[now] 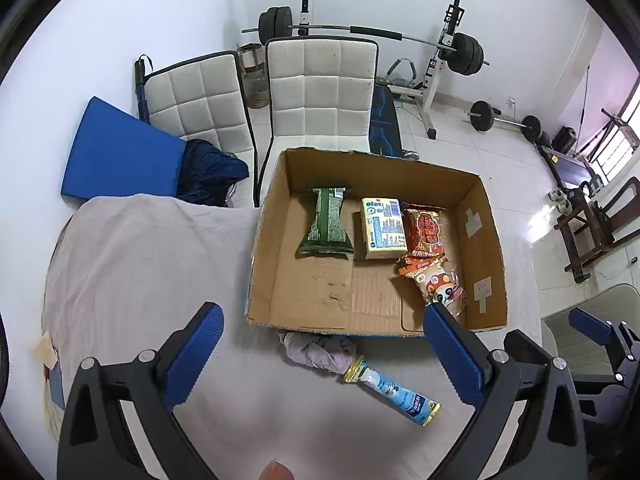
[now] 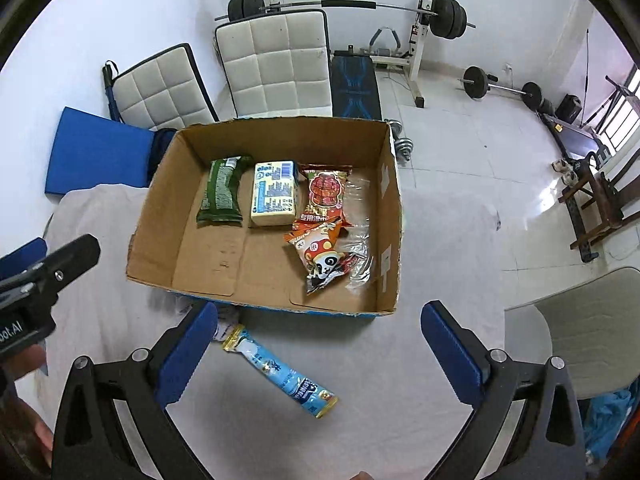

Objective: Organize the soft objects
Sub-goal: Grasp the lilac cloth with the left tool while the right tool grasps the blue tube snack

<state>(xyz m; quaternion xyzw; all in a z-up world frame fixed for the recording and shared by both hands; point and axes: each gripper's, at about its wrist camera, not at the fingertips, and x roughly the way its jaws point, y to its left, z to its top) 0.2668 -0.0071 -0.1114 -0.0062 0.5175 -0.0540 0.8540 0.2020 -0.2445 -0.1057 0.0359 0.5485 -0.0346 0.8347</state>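
An open cardboard box stands on the cloth-covered table. Inside lie a green packet, a pale yellow pack, a red snack bag and a panda-print bag. In front of the box lie a crumpled grey cloth and a light blue tube packet. My left gripper is open and empty above them. My right gripper is open and empty above the tube packet.
Two white padded chairs stand behind the table, with a blue mat at left. A barbell rack and weights stand on the tiled floor. A grey chair stands at right. The left gripper shows at the right view's left edge.
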